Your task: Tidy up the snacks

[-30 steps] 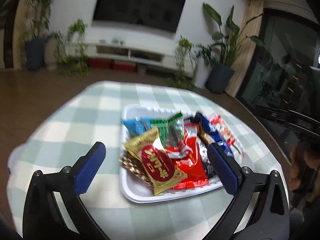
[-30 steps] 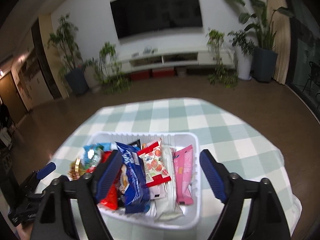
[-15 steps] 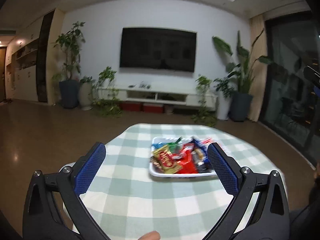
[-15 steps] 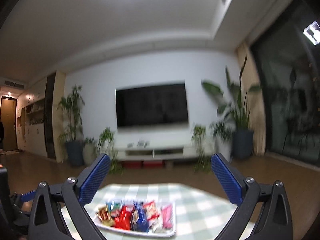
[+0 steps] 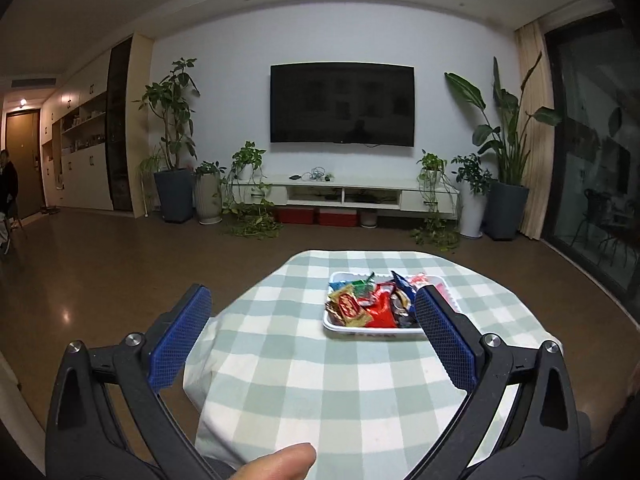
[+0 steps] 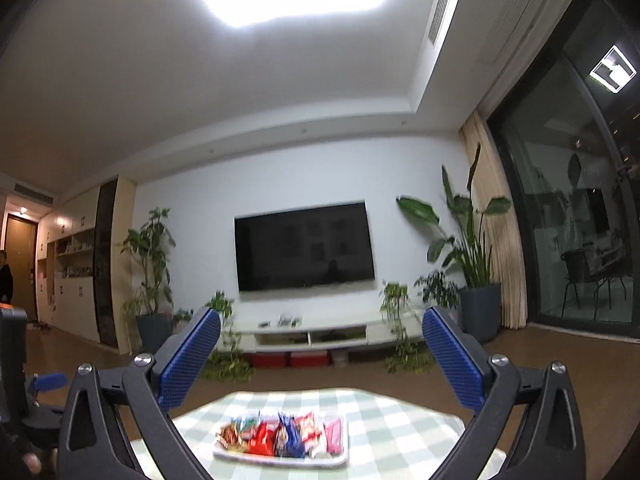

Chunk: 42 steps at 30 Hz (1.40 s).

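A white tray holds several snack packets, among them a gold and red one, a red one and a blue one. It sits on a round table with a green checked cloth. My left gripper is open and empty, held back from the tray and above the table's near side. My right gripper is open and empty, raised high and tilted up toward the wall; the tray and its packets show low in that view.
Beyond the table is brown floor, a white TV cabinet, a wall TV and potted plants. A glass door is on the right. A thumb shows at the bottom of the left wrist view.
Both grippers have pulled back and up from right over the tray. The tray now looks small and far. The right view has tilted up toward the ceiling.
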Each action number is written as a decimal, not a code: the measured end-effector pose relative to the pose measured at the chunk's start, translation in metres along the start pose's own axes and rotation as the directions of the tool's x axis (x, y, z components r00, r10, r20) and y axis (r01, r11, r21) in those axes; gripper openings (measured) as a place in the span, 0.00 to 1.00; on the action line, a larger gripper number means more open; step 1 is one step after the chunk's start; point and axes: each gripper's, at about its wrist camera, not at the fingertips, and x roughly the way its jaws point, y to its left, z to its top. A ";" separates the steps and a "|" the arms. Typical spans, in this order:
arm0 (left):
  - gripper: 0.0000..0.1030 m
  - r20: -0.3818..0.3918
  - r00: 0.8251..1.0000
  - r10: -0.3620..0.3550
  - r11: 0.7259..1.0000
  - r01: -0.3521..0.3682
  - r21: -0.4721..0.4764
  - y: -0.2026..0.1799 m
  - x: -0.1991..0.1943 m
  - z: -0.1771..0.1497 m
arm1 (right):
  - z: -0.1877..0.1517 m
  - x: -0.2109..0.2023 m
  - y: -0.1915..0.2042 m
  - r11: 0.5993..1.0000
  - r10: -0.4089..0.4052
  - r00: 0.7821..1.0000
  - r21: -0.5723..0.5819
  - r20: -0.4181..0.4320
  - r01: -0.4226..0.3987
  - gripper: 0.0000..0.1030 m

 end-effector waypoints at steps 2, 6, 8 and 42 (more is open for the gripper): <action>1.00 -0.042 0.999 0.014 1.000 -0.014 0.001 -0.006 -0.005 -0.003 | -0.003 -0.001 -0.004 1.000 0.003 0.999 0.023 -0.052 -0.002 1.00; 1.00 -0.092 0.995 0.048 0.998 -0.045 0.039 -0.017 -0.006 -0.010 | -0.006 -0.002 -0.014 0.998 -0.005 0.989 0.057 -0.145 0.014 1.00; 1.00 -0.129 0.990 0.051 0.998 -0.045 0.052 -0.022 -0.003 -0.014 | -0.009 -0.001 -0.018 0.998 -0.032 0.983 0.051 -0.182 0.042 1.00; 1.00 -0.412 0.911 0.011 1.000 -0.012 -0.001 -0.010 0.110 -0.101 | -0.136 0.054 0.013 1.000 -0.007 0.783 0.014 -0.622 0.020 1.00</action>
